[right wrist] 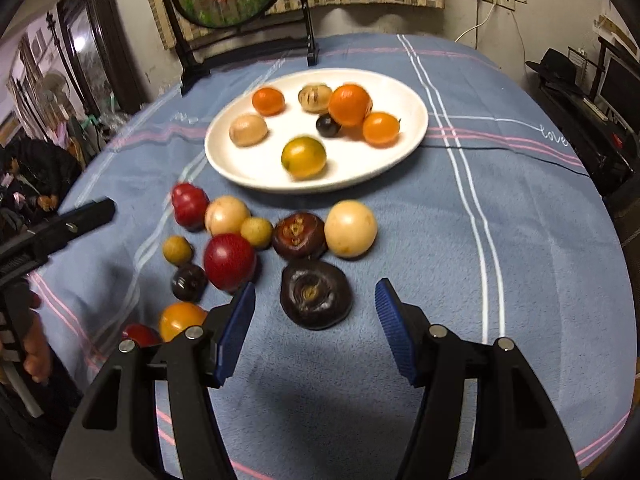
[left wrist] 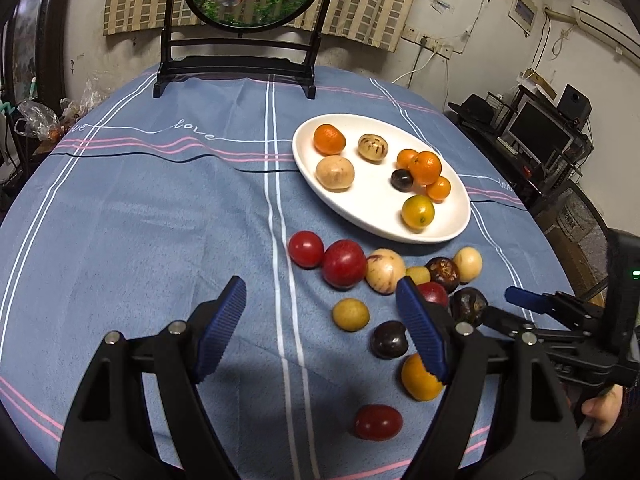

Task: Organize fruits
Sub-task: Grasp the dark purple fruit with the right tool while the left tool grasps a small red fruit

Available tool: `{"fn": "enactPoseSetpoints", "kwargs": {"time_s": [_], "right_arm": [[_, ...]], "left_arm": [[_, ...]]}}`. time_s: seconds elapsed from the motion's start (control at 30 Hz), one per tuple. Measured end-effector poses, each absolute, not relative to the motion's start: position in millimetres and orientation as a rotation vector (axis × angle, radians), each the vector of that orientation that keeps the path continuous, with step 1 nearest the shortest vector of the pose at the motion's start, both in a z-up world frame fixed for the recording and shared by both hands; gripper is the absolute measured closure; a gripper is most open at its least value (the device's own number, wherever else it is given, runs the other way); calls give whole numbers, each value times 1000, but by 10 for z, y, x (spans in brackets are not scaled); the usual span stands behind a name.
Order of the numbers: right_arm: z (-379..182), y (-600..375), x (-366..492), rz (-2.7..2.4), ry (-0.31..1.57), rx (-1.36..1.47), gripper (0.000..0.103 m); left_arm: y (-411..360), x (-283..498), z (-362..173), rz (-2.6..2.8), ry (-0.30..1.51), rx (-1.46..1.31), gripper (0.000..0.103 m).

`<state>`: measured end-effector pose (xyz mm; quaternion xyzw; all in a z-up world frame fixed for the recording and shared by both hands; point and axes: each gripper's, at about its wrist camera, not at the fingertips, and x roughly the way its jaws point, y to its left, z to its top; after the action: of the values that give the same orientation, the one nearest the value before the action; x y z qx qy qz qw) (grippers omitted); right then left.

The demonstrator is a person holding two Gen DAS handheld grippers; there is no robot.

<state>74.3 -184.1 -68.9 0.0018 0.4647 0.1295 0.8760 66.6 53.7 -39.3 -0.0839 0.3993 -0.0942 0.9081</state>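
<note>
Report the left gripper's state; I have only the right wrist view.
Observer: The left gripper is open and grips nothing; a small yellow fruit lies ahead of its gap.
Operator: Check the red fruit half hidden at my lower left.
Observer: That red fruit lies whole on the cloth, touching nothing.
Operator: Count the oranges on the plate.
Observer: Four on the plate; a small orange sits behind the big orange.

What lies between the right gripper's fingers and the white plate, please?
In the right wrist view, two dark fruits: one just ahead of the open right gripper, another beyond it, then bare cloth before the plate.
</note>
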Motion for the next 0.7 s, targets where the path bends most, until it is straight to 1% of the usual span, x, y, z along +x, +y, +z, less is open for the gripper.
{"fn": "enactPoseSetpoints", "kwargs": {"time_s": [0.3,0.33,0.4,0.53,0.7], "right_arm": [[-970,-1673,900,241,1002,-79,41],[-979,-1667,897,238,991,-93,47],[-971,-1679,890,248,972,-95,56],[-922,-1817,863,257,967,-13,56],[-686,-2023,654,256,903,50,56]], "left_arm": [[665,516,-460,-171,841,-179,24],[666,500,-457,-171,841,-179,24],[662,484,-450,-176,840,-178,24],[632,392,-441,-194,840,-161,24],[500,215,-478,-242,862,-109,24]]}}
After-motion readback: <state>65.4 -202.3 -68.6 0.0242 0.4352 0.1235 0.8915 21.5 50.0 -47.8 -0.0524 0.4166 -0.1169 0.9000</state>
